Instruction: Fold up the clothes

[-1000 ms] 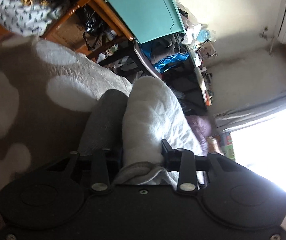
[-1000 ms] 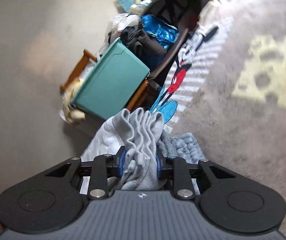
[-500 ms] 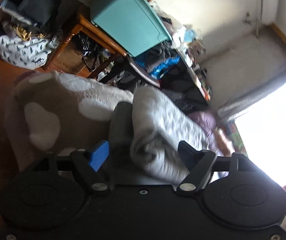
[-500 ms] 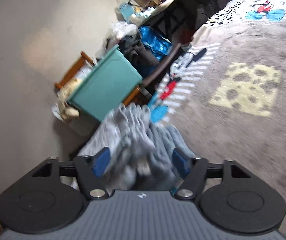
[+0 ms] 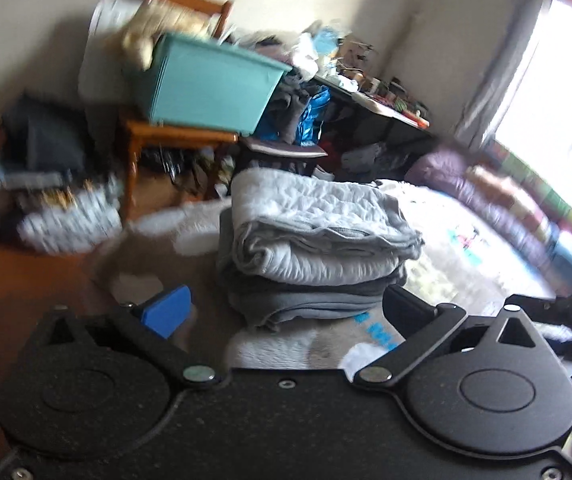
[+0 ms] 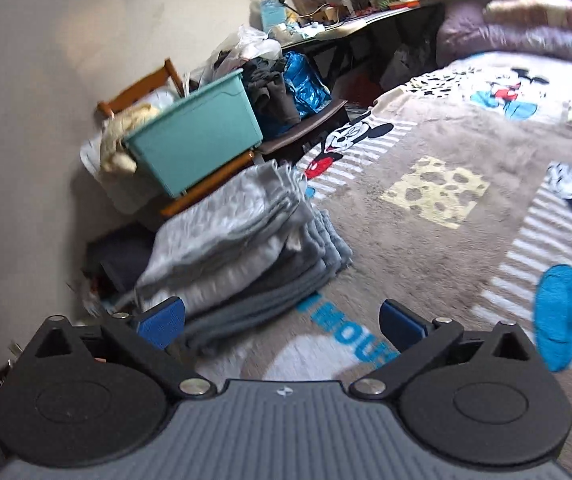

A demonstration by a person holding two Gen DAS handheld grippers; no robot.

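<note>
Both grippers have let go. A second ago each was clamped on the grey garment; half a second ago the jaws were parting with cloth between them; now the left gripper (image 5: 286, 312) and right gripper (image 6: 282, 324) stand wide, nothing between their pads, both drawn back from the cloth.

The garment (image 5: 318, 232) now lies folded on top of the pile (image 5: 310, 300), a light grey, quilted-looking bundle on darker grey folded pieces. The pile sits on the blanket (image 6: 446, 240) at the left edge of the bed, just ahead of both grippers. In the right wrist view the pile (image 6: 246, 248) is left of centre, with its near lower edge close beside the left blue pad (image 6: 162, 320), apparently not touching.

Beyond the pile: teal bin (image 5: 206, 84) on a wooden chair (image 5: 178, 136), cluttered desk (image 6: 346, 12) further right. Both views are motion-blurred, the left one more so.

Judgement: this garment's fold is finished and stacked. The top layer's right edge looks a little ragged and overhangs the darker pieces slightly, but the pile appears stable. No unfolded clothes are visible on the bed; whether more wait out of view, I cannot tell.
</note>
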